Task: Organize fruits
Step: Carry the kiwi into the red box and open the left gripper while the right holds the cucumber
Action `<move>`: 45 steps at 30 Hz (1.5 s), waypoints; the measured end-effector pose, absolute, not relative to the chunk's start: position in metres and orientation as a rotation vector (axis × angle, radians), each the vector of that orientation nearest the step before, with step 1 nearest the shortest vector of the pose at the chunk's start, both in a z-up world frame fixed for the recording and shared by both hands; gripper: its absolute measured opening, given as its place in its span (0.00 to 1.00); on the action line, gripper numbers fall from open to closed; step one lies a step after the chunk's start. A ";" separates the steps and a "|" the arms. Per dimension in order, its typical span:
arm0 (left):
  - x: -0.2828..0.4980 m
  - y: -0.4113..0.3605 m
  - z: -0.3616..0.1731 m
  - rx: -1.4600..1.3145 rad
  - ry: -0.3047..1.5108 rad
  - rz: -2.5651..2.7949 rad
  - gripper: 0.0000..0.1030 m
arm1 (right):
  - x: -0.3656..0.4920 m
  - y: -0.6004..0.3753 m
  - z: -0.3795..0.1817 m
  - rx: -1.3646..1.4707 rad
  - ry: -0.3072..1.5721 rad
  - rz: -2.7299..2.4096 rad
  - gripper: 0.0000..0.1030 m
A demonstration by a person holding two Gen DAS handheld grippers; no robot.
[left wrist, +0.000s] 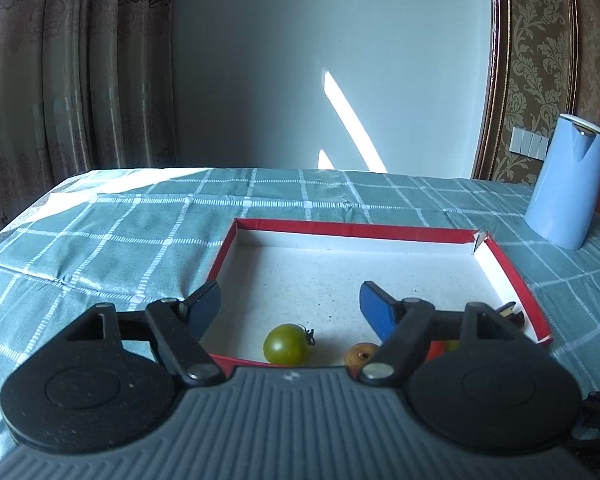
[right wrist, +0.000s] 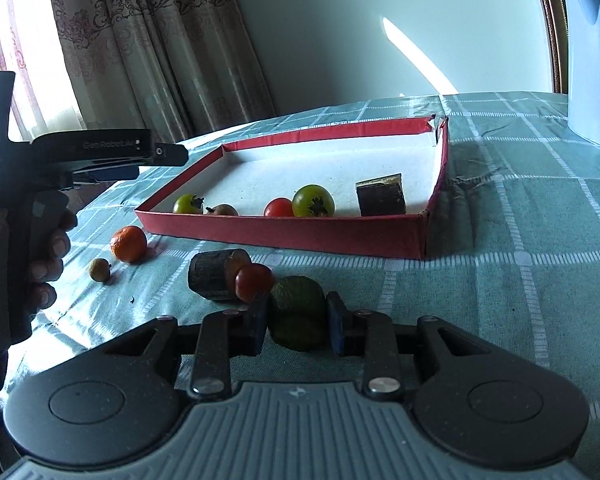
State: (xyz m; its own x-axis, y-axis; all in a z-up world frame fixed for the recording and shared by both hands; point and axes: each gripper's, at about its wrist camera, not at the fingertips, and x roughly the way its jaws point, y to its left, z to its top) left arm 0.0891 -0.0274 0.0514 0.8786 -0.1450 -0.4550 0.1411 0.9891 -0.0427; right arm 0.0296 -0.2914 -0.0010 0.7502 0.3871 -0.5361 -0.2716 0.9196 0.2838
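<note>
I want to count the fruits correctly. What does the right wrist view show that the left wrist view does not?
Only the right wrist view shows the fruit outside the box: an orange, a red tomato and the dark green fruit between the right gripper fingers. Only the left wrist view shows the open left gripper from behind. Both show the red box and blue kettle.
</note>
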 end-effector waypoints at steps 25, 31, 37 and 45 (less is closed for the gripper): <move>0.031 0.027 -0.011 0.124 0.623 -0.103 0.22 | 0.029 -0.291 -0.001 0.191 0.628 0.361 0.29; 0.029 0.019 0.006 0.106 0.570 -0.093 0.21 | 0.029 -0.291 -0.001 0.190 0.627 0.360 0.29; 0.065 -0.005 0.034 0.097 0.513 -0.097 0.22 | 0.030 -0.291 -0.001 0.194 0.628 0.361 0.29; 0.123 -0.026 0.020 0.130 0.563 -0.065 0.23 | 0.030 -0.292 -0.001 0.200 0.630 0.364 0.29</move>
State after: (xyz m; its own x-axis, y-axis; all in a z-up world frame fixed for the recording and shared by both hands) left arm 0.1226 -0.0264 0.0195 0.8438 -0.0263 -0.5360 0.0973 0.9897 0.1045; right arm 0.0302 -0.2920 -0.0015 0.7474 0.3905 -0.5375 -0.2703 0.9178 0.2908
